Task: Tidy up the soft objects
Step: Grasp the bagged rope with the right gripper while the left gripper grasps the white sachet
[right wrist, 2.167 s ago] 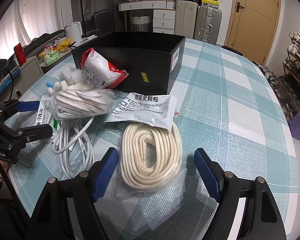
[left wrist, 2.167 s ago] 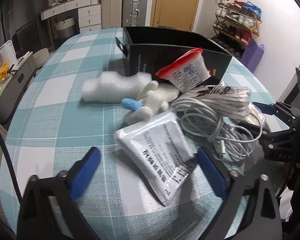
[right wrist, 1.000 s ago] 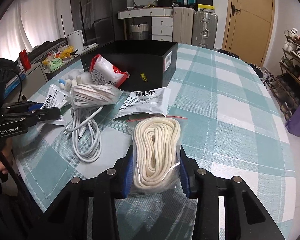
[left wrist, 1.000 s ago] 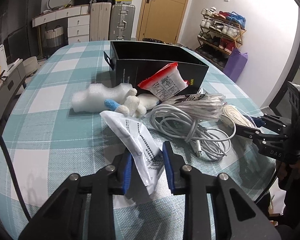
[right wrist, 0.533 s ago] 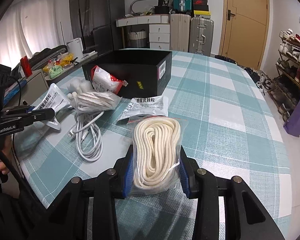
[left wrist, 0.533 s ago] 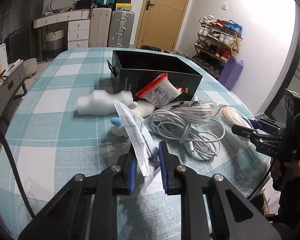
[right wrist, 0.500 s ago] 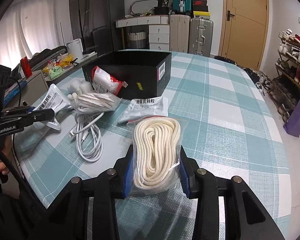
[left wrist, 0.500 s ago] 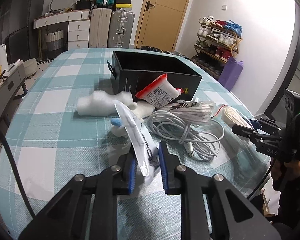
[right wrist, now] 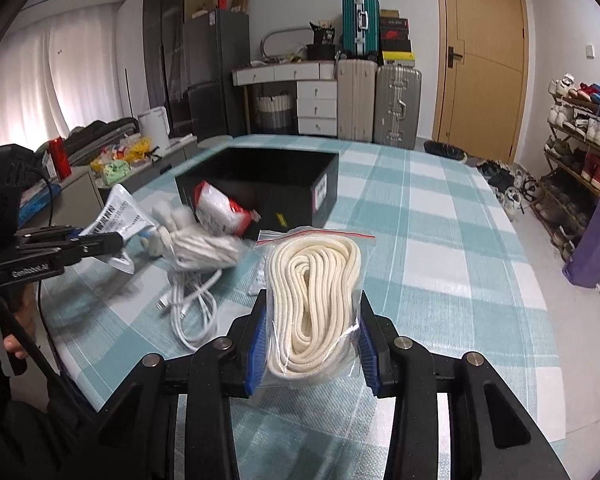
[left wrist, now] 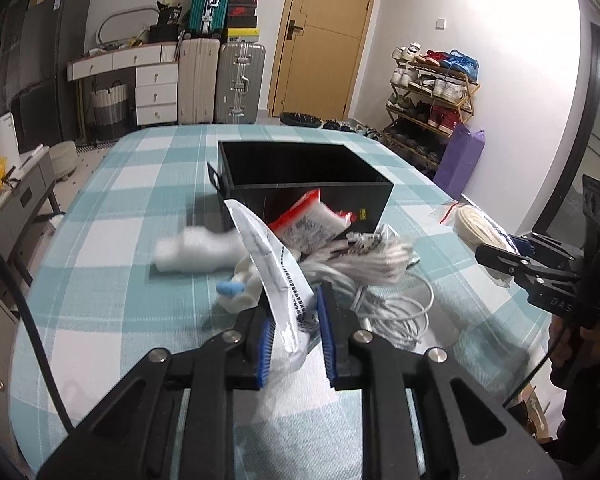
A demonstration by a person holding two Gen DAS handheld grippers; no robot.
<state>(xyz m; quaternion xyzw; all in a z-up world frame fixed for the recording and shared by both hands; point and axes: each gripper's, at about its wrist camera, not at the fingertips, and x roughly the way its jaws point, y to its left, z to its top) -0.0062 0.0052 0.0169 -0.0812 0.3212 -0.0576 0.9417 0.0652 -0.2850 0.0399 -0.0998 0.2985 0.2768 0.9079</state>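
My left gripper (left wrist: 293, 322) is shut on a white printed sachet (left wrist: 272, 264) and holds it upright above the table. It also shows at the left of the right wrist view (right wrist: 116, 216). My right gripper (right wrist: 311, 346) is shut on a clear bag of cream rope (right wrist: 314, 296), lifted off the table; the bag shows at the right of the left wrist view (left wrist: 478, 228). An open black box (left wrist: 300, 178) stands beyond the pile. A red-and-white pouch (left wrist: 308, 226) leans on it.
On the checked tablecloth (left wrist: 120, 208) lie a white foam piece (left wrist: 192, 252), a white plush toy with a blue tip (left wrist: 236, 292), a bagged striped bundle (left wrist: 376, 256) and a coiled white cable (left wrist: 388, 308). Another sachet (right wrist: 260, 278) lies partly hidden behind the rope bag.
Both grippers have risen with their loads. The sachet and the rope bag are higher above the table and nearer the black box than half a second ago.
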